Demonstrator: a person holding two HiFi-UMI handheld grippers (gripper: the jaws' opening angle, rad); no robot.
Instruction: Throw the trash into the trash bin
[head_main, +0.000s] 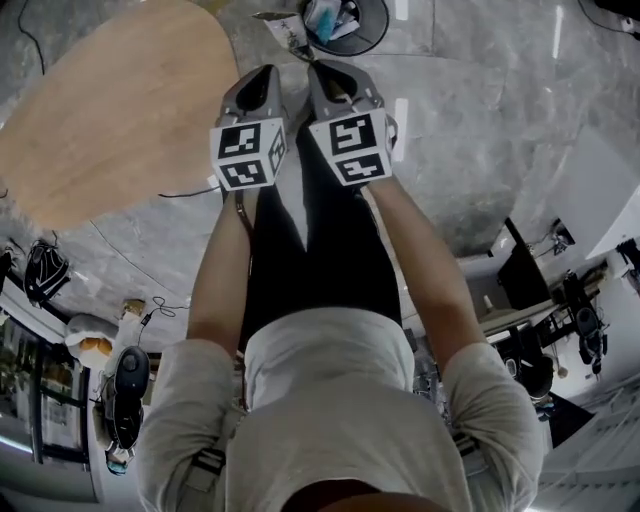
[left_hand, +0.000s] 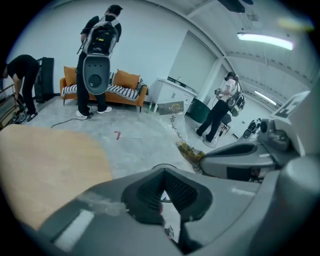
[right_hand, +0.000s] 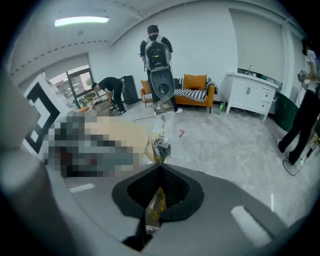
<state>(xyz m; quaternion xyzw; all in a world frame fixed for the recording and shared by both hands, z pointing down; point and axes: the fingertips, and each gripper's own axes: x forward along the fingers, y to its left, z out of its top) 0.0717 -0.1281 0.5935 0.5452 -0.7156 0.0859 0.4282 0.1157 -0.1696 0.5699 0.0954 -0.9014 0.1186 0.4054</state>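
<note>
Nearest, at the bottom of the head view, a pale grey shirt and two bare forearms reaching away over dark trousers. Beyond those, side by side and almost touching, the left gripper and the right gripper, both angled down at the grey marbled floor.

On the left, pads pressed together with nothing visible between them. On the right, pads pinching the lower end of a clear printed wrapper, with yellowish crumbs bunched near the pinch and most of the film standing free beyond the tips.

Just past the tips, at the far edge of the head view, the black trash bin, already holding some rubbish. Off to the far left, a round wooden table, with a thin cable trailing from under it.

Likely trouble from here, judged only from how things lie:
- Letting go short of the rim: drops the wrapper onto the floor beside the bin.
- Light, floppy film (held only by one narrow end): may cling to a pad on release, or drift sideways instead of falling straight.
- Tilting the open end down too early: spills crumbs outside the bin.
- Keeping both tools so close: risks a knock that jars the pinch loose.
</note>
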